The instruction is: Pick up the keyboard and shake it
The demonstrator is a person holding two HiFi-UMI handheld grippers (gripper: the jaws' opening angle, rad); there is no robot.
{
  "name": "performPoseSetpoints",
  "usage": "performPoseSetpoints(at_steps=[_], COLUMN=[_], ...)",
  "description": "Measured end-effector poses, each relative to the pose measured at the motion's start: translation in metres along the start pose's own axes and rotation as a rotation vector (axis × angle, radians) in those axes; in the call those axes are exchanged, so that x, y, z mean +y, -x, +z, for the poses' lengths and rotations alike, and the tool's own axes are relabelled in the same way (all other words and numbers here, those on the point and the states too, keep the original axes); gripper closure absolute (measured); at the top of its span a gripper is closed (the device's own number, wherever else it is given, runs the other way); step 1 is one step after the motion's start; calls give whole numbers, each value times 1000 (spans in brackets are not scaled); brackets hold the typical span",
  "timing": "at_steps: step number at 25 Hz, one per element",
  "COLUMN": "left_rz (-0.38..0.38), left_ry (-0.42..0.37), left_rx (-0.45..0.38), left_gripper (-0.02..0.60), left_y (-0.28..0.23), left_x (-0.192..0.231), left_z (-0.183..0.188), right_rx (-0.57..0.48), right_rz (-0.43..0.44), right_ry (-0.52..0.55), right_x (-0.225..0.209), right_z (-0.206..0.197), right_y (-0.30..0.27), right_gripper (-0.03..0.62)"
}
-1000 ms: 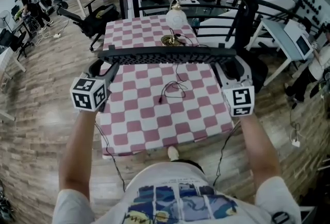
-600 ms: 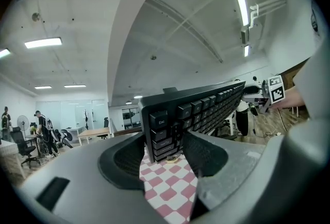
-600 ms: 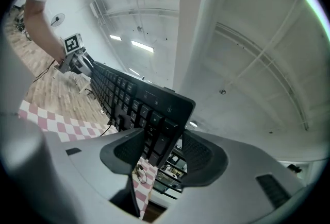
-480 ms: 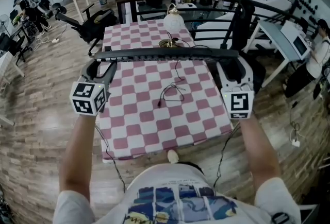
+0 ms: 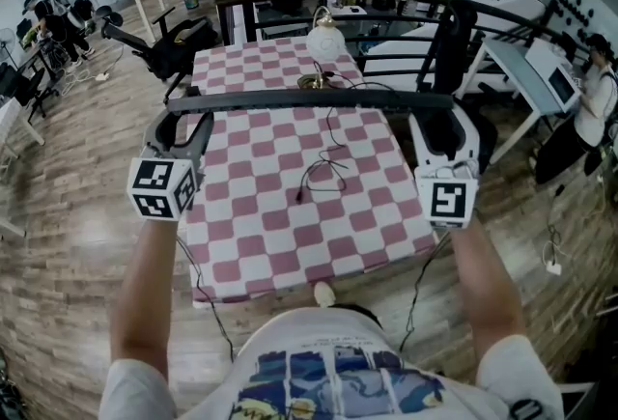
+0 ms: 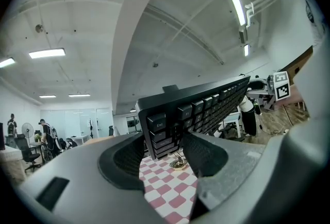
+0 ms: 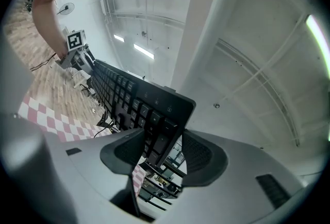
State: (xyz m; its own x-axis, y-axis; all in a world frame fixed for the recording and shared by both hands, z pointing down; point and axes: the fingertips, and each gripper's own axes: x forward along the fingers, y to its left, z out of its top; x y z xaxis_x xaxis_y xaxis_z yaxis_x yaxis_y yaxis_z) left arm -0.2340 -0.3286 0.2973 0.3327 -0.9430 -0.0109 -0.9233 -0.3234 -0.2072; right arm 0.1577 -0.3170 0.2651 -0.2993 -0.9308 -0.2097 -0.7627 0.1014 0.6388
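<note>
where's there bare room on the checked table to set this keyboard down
The near half of the pink-and-white checked tablecloth is bare, from the loose black cable to the near edge, probably wide enough for the long black keyboard. The far left corner is also free. Crowded: the centre with the cable, and the far middle with the white-globe brass lamp.

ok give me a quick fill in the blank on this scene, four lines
1. The left tongs and the right tongs are each shut on one end of the black ___.
2. It is held above a pink and white ___ tablecloth.
3. At the far end of that tablecloth stands a ___ with a white globe shade.
4. A thin dark ___ lies loose on the tablecloth.

Missing words: keyboard; checked; lamp; cable.
</note>
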Motion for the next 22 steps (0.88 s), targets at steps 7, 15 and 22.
performPoseSetpoints(at_steps=[7, 15, 22], left_rz=[10, 12, 20], left_ry=[-24, -33, -43], left_rx=[-12, -19, -27], left_gripper=[353, 353, 353], left_y=[-5, -11, -14], left_x=[-1, -1, -4], left_z=[8, 11, 16], right_rx=[17, 11, 12], right_rz=[-4, -10, -6], right_ry=[7, -3, 3], right_x=[-2, -6, -11], right_z=[-7, -12, -15], right_y=[-2, -9, -12], right_gripper=[372, 372, 372])
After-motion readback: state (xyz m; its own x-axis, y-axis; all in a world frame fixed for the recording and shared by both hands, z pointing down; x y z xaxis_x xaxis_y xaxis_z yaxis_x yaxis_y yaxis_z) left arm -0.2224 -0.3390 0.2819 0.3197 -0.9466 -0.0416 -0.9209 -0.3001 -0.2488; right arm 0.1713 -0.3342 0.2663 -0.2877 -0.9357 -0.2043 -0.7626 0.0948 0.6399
